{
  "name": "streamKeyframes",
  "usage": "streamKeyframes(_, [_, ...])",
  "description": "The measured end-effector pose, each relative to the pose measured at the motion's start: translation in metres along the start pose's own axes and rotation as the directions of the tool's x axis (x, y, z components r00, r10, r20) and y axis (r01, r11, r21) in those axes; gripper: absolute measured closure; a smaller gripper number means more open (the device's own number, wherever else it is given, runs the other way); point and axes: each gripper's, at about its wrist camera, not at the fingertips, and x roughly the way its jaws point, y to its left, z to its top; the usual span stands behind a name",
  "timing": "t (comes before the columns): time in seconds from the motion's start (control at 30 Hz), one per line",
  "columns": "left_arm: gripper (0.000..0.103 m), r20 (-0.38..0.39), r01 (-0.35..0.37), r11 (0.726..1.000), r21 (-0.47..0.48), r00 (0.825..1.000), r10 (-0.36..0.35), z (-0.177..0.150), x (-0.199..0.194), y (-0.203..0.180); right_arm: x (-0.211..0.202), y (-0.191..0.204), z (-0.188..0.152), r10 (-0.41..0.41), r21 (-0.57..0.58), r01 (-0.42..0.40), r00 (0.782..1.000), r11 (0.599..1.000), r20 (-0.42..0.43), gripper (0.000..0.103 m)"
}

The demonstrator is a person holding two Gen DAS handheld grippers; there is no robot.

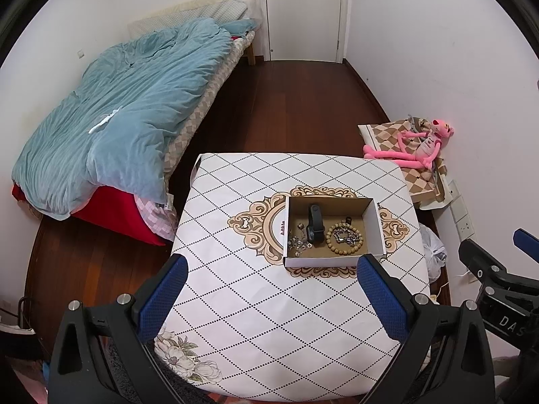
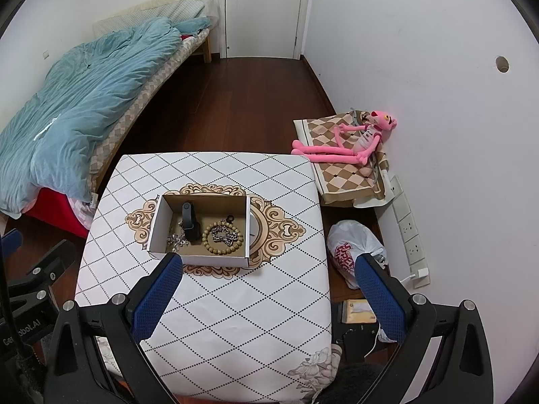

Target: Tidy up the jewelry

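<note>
Left claw (image 1: 271,298), right claw (image 2: 267,294): black frames, blue textured pads, silver screws.

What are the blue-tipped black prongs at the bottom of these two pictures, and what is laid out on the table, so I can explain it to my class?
Each picture comes from a wide-angle camera mounted on a hand-held gripper that a person carries, one per hand. The left hand-held gripper and the right hand-held gripper both stand open and hold nothing. Below them is a table with a white diamond-patterned cloth. On it sits an open white cardboard box. Inside lie a black wristband watch, a wooden bead bracelet ringing a silver chain, and a tangle of silver jewellery.
</note>
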Motion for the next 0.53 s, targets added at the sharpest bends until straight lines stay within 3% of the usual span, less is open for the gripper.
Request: streamKeyframes(0.53, [0.001,0.007,0.005,1.0,-0.01,1.0,-0.005,-0.0017,-0.0049,-0.0014,-0.0024,-0.0011,-0.0018,0.003,-0.001,-0.003,1.0,1.0,-0.001,0.0])
